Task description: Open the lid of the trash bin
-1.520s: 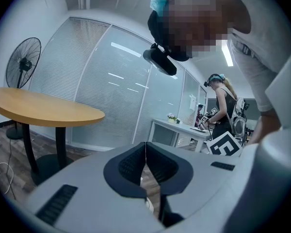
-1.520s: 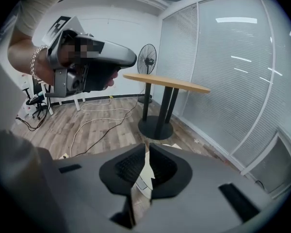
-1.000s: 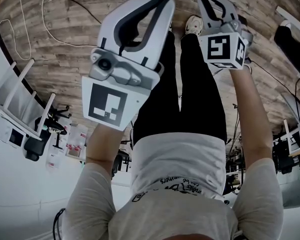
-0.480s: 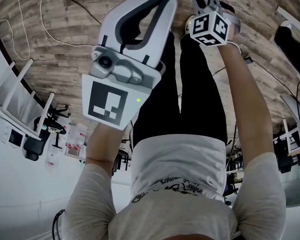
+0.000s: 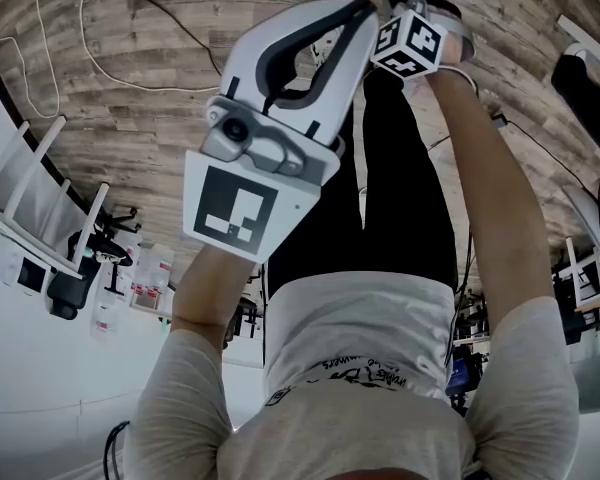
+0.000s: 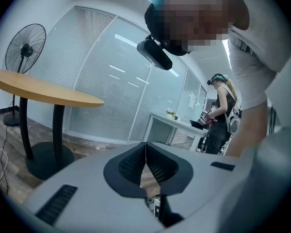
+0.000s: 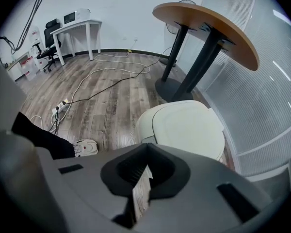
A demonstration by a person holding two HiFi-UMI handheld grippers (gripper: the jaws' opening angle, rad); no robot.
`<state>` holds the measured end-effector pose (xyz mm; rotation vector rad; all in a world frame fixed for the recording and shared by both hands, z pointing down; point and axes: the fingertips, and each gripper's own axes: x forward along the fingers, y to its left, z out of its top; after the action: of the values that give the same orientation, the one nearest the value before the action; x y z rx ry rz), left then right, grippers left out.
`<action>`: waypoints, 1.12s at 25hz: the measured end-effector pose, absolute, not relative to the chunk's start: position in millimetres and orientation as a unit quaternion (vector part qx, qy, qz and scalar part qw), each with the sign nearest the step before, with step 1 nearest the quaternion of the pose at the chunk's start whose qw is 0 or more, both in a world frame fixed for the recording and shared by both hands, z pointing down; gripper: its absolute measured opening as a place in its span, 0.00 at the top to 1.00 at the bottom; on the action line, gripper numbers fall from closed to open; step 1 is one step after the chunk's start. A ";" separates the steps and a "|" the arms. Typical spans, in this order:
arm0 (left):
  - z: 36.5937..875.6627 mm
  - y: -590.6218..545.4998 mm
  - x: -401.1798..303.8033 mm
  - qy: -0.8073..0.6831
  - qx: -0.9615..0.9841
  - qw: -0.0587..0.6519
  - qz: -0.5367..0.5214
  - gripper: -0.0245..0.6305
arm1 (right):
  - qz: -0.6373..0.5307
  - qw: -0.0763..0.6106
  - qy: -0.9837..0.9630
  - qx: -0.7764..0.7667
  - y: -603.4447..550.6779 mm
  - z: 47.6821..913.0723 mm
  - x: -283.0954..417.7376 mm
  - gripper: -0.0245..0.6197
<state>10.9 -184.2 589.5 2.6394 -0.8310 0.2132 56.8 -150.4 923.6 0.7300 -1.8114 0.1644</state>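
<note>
The white trash bin (image 7: pixel 184 127) stands on the wood floor with its lid down; it shows in the right gripper view, just beyond and slightly right of my right gripper (image 7: pixel 146 147). That gripper's jaws are shut with nothing between them. In the head view its marker cube (image 5: pixel 410 43) sits near the top edge, at arm's length over the person's legs. My left gripper (image 6: pixel 145 144) is also shut and empty, and points at the room, not the bin. Seen from the head, the left gripper (image 5: pixel 365 8) is raised beside the right one.
A round wooden table (image 7: pixel 208 28) on black legs stands just behind the bin, by a glass wall. Cables (image 7: pixel 102 81) trail across the floor. The person's shoe (image 7: pixel 85 147) is left of the bin. A fan (image 6: pixel 24 50) and another person (image 6: pixel 223 110) are farther off.
The right gripper has reached forward, away from the body, toward the top of the head view. The left gripper has shifted a little right and forward. Both stayed shut.
</note>
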 end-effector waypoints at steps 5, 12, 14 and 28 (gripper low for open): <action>594.2 -186.4 8.5 -0.295 0.934 0.187 0.079 0.93 | 0.066 0.573 -0.758 0.304 -151.9 936.2 60.0 0.95; 600.9 -193.5 3.9 -0.304 0.930 0.188 0.083 0.93 | 0.061 0.591 -0.752 0.286 -147.3 951.4 60.4 0.96; 600.0 -194.2 2.4 -0.305 0.930 0.187 0.084 0.93 | 0.065 0.598 -0.748 0.282 -146.6 953.0 59.5 0.96; 573.6 -194.8 0.4 -0.314 0.930 0.171 0.085 0.93 | 0.097 0.535 -0.763 0.350 -165.9 880.6 73.0 0.95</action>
<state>0.4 -194.8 573.6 2.6417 -0.8921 0.2425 73.0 -165.9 880.6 0.8333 -1.8172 0.2302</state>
